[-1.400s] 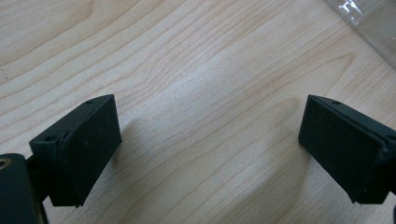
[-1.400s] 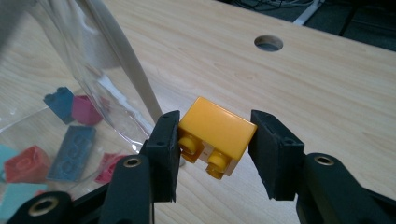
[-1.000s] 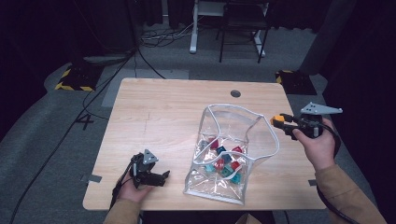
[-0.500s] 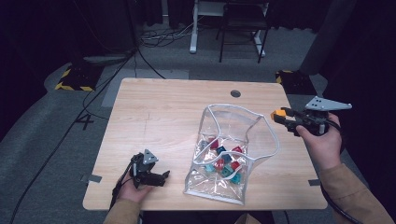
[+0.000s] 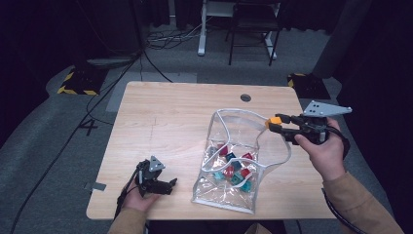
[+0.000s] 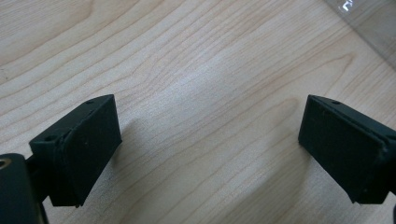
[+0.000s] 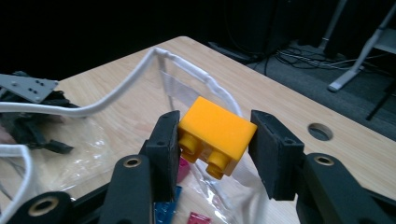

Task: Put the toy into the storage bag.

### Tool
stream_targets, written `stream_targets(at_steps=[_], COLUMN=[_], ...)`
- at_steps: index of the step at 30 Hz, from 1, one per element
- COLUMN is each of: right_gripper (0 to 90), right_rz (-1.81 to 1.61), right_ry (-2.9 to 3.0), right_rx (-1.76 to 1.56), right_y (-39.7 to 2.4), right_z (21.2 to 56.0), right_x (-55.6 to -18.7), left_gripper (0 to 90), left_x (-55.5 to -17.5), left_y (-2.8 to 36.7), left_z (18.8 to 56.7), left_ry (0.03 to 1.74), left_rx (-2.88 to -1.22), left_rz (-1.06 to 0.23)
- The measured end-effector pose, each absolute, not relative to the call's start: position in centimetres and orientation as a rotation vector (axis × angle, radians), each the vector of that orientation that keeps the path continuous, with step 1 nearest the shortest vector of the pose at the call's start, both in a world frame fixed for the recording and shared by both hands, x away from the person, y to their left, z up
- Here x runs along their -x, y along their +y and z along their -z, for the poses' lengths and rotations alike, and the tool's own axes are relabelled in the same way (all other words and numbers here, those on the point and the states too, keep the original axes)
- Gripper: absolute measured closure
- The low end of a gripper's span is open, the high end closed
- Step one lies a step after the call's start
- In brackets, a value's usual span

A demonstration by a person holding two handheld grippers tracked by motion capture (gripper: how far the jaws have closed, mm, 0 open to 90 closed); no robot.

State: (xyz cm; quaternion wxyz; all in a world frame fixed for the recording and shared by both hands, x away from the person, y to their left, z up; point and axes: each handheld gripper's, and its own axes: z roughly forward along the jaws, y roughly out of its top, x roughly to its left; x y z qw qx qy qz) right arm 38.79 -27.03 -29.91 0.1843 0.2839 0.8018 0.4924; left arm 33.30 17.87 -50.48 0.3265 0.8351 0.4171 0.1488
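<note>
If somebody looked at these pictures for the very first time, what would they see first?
Probably the bright orange block, pinched between the jaws of the right gripper at the open top of the clear plastic bag. Next come the red and blue blocks piled inside that bag in the middle of the wooden table. The left gripper rests open near the table's front left.

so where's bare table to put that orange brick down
The far-left tabletop is bare from the clear bag to the left edge, beyond the left hand-held gripper. The right side is crowded by the bag and its handles.
</note>
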Motion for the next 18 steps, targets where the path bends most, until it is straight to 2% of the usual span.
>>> stream_targets(at_steps=[18], right_gripper=[54.8], right_rz=[-1.367], right_ry=[2.445], right_rx=[-0.739], right_y=[-20.6], right_z=[31.0], right_x=[-39.2], left_gripper=[5.8], left_x=[-33.3], left_y=[17.9], left_z=[50.5], left_ry=[1.093], left_rx=[-2.188], left_rz=[-0.390])
